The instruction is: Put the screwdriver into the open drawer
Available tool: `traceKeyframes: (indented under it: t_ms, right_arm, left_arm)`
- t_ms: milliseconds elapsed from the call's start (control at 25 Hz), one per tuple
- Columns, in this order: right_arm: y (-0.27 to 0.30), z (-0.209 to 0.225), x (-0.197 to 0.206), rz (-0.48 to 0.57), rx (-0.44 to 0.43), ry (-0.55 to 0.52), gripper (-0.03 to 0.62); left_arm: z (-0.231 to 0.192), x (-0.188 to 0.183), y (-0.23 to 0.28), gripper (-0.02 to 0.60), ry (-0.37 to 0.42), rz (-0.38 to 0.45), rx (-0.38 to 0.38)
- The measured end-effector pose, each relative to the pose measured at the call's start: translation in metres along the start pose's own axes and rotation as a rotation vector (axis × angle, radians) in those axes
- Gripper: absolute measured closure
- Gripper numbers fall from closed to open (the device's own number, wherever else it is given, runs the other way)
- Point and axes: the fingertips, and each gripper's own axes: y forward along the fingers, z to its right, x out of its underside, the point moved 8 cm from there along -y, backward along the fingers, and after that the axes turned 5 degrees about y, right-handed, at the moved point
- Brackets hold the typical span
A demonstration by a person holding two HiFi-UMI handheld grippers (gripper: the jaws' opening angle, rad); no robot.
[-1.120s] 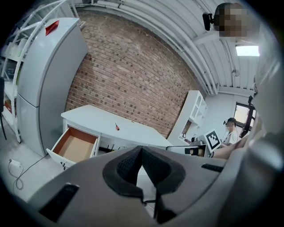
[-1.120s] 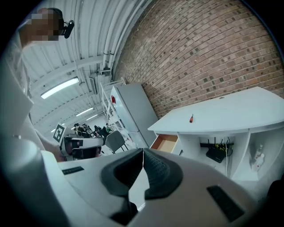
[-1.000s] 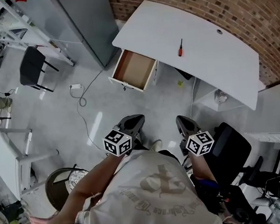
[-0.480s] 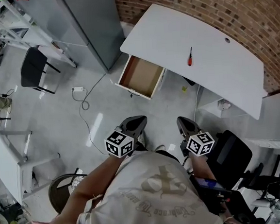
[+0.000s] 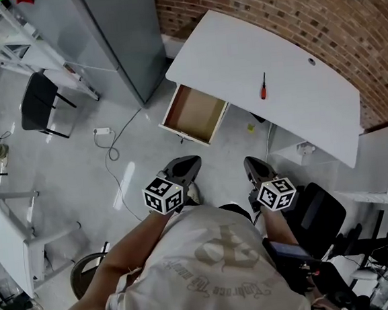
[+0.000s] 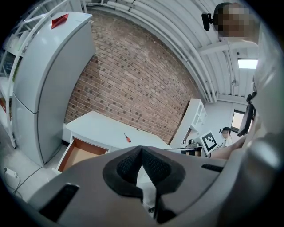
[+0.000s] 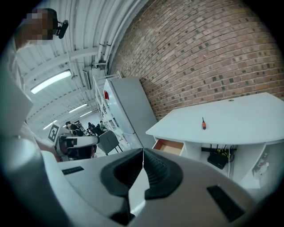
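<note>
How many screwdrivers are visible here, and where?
1. The screwdriver lies on the white desk, right of the open drawer in the head view. Others could be hidden.

White curved desk (image 5: 239, 52) stands against a brick wall (image 5: 269, 9). Grey fridge (image 5: 113, 36) stands upright just left of the desk. Black chair (image 5: 38, 104) sits well apart on the grey floor (image 5: 81, 181). White plug (image 5: 102, 131) with looped cable lies between chair and desk. Black office chair (image 5: 323, 207) sits near the desk's right end.
</note>
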Motion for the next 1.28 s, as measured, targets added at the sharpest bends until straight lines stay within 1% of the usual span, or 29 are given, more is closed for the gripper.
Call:
traceKeyframes:
  t_ms: [240,600,800,1000,1280]
  right_arm:
    - [0.015,-0.007,-0.012,0.036,0.035,-0.010,0.571]
    - [0.025,-0.020,-0.024,0.037,0.045,-0.021,0.571]
    - [0.036,-0.009,-0.025,0.029,0.038,-0.017,0.571]
    - [0.052,0.000,-0.030,0.029,0.020,-0.005,0.571]
    - [0.075,0.029,-0.050,0.009,0.012,0.001,0.571]
  left_arm:
    - [-0.021,-0.007,-0.006,0.563,0.007,0.009,0.017]
    - [-0.037,-0.020,-0.015,0.563,-0.003,0.043,0.015]
    - [-0.046,-0.023,-0.008,0.563,-0.002,0.052,0.001]
    - [-0.056,-0.024,0.001,0.562,-0.007,0.032,-0.018]
    - [-0.072,-0.043,0.037,0.563,-0.010,0.021,-0.020]
